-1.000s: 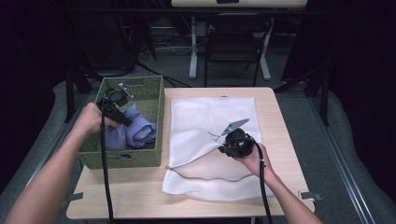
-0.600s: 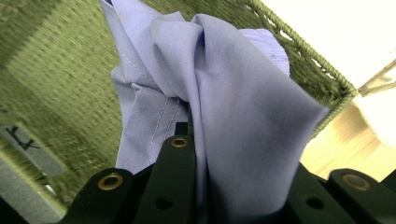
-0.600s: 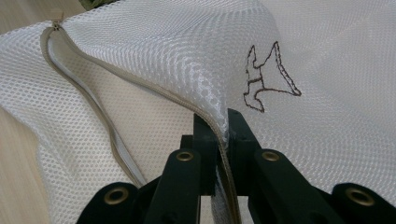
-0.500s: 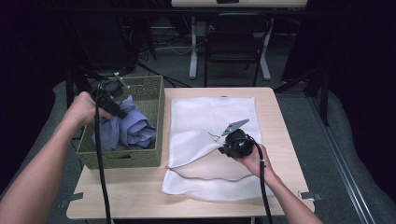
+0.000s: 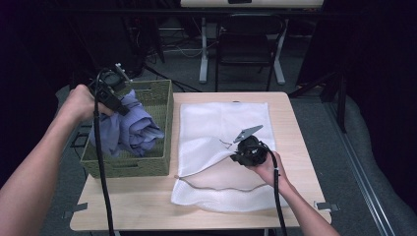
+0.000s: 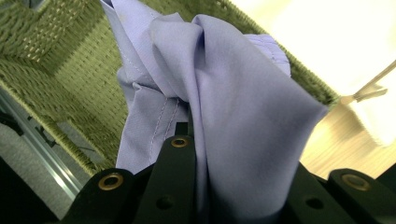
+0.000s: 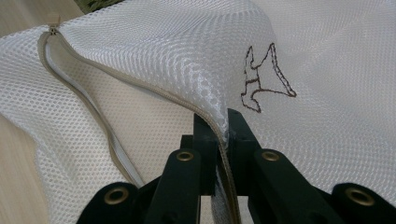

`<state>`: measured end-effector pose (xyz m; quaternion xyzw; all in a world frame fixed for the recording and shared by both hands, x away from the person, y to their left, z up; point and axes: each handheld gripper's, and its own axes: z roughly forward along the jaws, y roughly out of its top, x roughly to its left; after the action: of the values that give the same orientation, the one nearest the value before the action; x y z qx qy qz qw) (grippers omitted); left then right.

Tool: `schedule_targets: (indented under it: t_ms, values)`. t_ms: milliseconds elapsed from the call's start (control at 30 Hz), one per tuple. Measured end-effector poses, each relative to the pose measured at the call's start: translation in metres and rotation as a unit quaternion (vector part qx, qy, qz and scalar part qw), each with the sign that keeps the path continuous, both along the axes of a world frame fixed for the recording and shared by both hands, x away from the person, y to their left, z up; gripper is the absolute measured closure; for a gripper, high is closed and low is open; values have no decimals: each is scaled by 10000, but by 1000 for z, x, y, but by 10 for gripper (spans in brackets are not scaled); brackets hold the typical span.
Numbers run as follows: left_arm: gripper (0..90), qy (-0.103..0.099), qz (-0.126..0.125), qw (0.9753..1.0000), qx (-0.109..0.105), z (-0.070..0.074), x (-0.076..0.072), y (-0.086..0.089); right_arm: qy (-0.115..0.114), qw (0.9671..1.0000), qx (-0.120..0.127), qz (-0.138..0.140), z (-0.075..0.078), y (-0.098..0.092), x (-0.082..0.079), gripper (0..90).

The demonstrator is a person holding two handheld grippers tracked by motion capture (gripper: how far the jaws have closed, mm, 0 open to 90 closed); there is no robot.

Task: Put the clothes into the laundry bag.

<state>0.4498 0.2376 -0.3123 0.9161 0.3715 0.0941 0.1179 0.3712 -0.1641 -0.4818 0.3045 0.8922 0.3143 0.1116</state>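
High view: pale wooden table (image 5: 147, 206) — dark room, seemingly a chair (image 5: 246, 46) behind.

One wooden table (image 5: 147, 206), one green woven basket (image 5: 160, 105), one lilac garment (image 5: 135, 128), one white mesh laundry bag (image 5: 223, 123) — and two handheld grippers, left (image 5: 110, 83) and right (image 5: 246, 147).

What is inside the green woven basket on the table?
Inside the basket is a lilac garment, partly lifted out by the left claw. The cloth covers the basket floor, so anything beneath it is hidden.
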Motion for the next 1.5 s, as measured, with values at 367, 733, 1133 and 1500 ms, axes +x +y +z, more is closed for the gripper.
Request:
schedule_targets:
  t_ms: [367,733,1133,1500]
  values:
    - [847,-214,13,9997,153,35,-3,-2,-15,10000,12,-22,1,0,-1,854]
    - [847,-385,-177,9989,201,60,-8,-18,-10,10000,4,-19,0,1,-1,854]
    - [848,-619,-305,9976,66,89,-7,-40,27,10000,49,-62,0,-1,0,855]
    - [848,-657,-799,9946,-84,103,-9,-83,74,9999,88,-53,-2,-1,2,855]
